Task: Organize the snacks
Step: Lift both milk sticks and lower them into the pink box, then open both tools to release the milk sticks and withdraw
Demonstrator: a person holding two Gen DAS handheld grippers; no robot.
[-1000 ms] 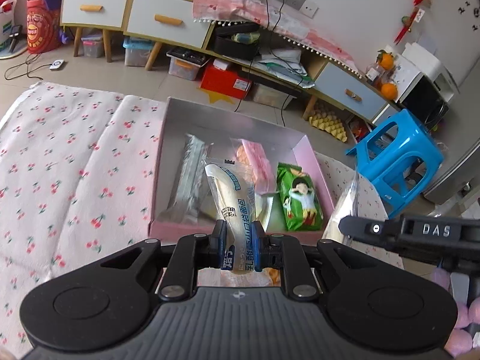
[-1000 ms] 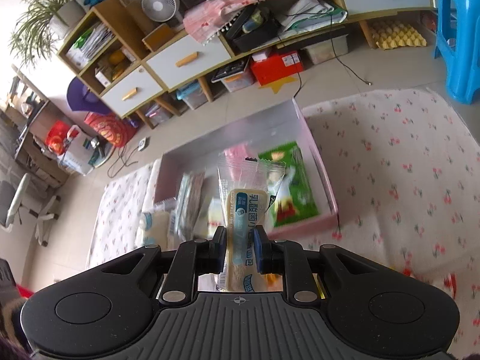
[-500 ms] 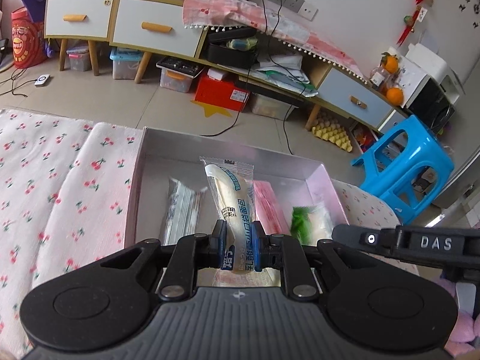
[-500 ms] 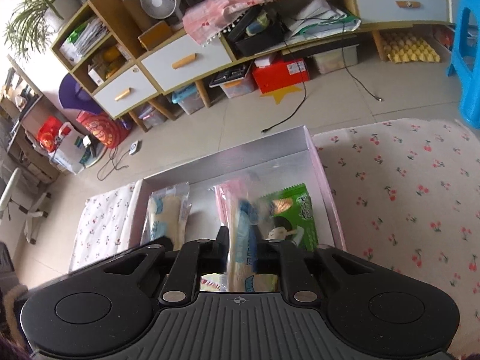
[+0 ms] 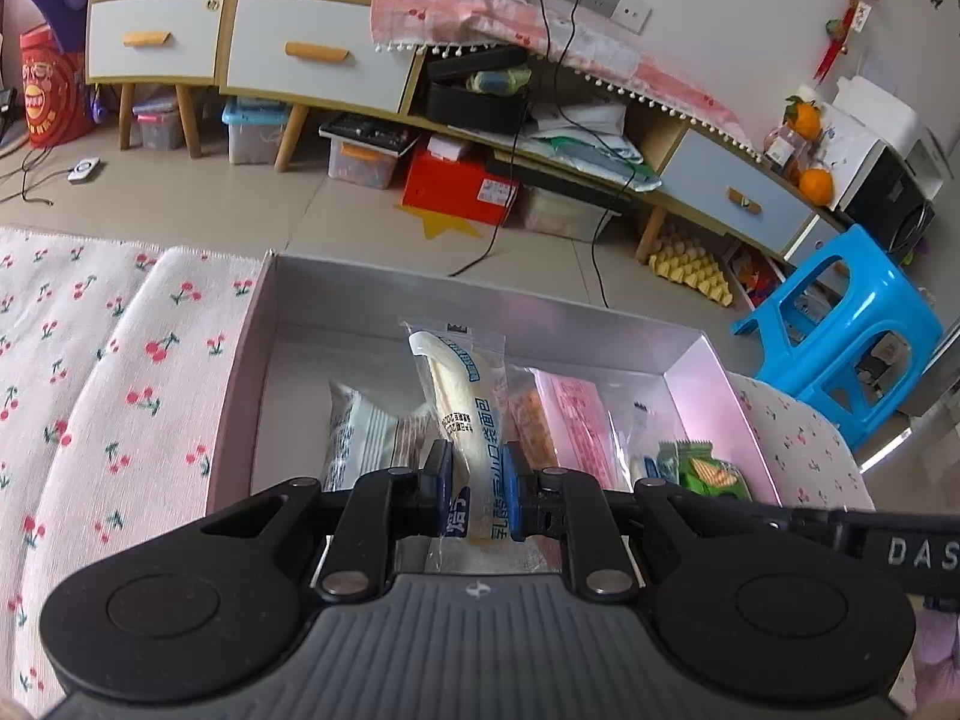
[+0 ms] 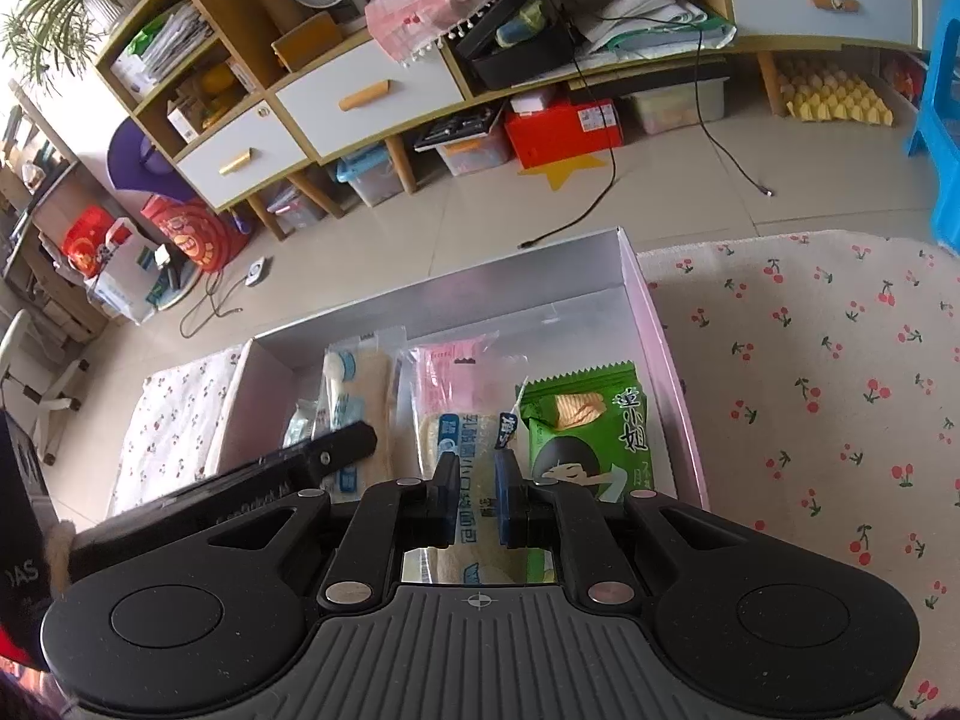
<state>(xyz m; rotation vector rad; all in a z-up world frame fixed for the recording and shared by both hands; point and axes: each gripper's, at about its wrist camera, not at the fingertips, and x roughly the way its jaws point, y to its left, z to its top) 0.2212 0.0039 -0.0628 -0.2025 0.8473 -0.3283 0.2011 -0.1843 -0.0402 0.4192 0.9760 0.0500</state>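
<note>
While both claws are hanging over a shallow pink-sided box, the left claw is gripping a clear-wrapped bread roll between its blue pads, the roll standing nearly upright above the box. The right claw is sitting narrowly parted, its pads gripping nothing, directly above a second wrapped bread roll that is lying flat in the box. Just right of that roll a green snack packet is lying against the box wall; beyond it a pink packet is lying, and to the left a pale blue-and-white packet. The box is resting on a cherry-print cloth covering the surface. Farther off, a blue stool is standing on the tiled floor before a low cabinet.
</note>
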